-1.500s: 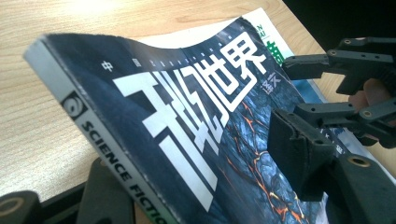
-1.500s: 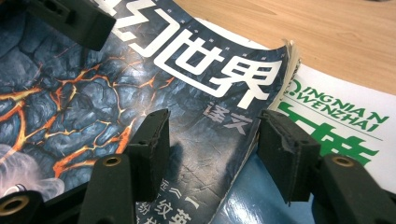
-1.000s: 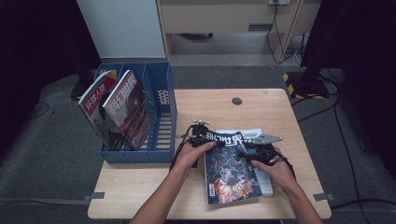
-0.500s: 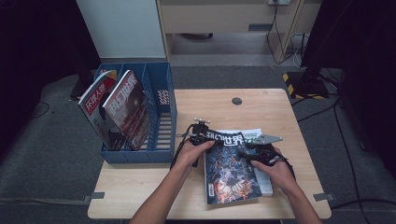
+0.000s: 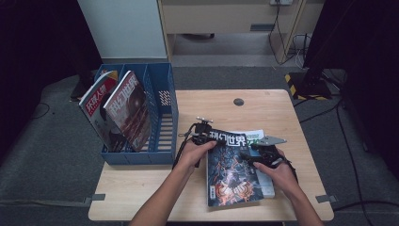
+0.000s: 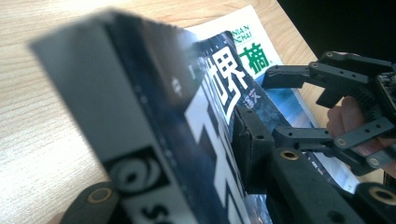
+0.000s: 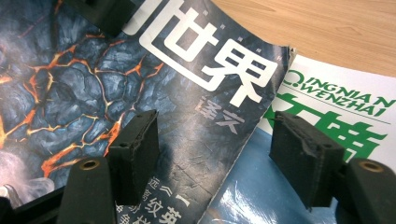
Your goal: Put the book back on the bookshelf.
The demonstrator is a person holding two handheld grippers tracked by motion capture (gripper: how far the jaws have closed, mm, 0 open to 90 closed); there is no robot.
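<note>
Left gripper (image 5: 203,136) fingers just closing onto the dark magazine's (image 5: 231,165) top-left corner, gripping it | right gripper (image 5: 261,156) fingers opening, spread above the cover, holding nothing | magazine atop another on the surface (image 5: 141,188) | handover looks done, lift next imo

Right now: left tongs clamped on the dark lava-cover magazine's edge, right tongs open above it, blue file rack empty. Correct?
Not quite. The blue file rack is not empty: the high view shows two magazines standing in it. The rest holds: left tongs clamp the dark lava-cover magazine, right tongs stand open above it.
</note>
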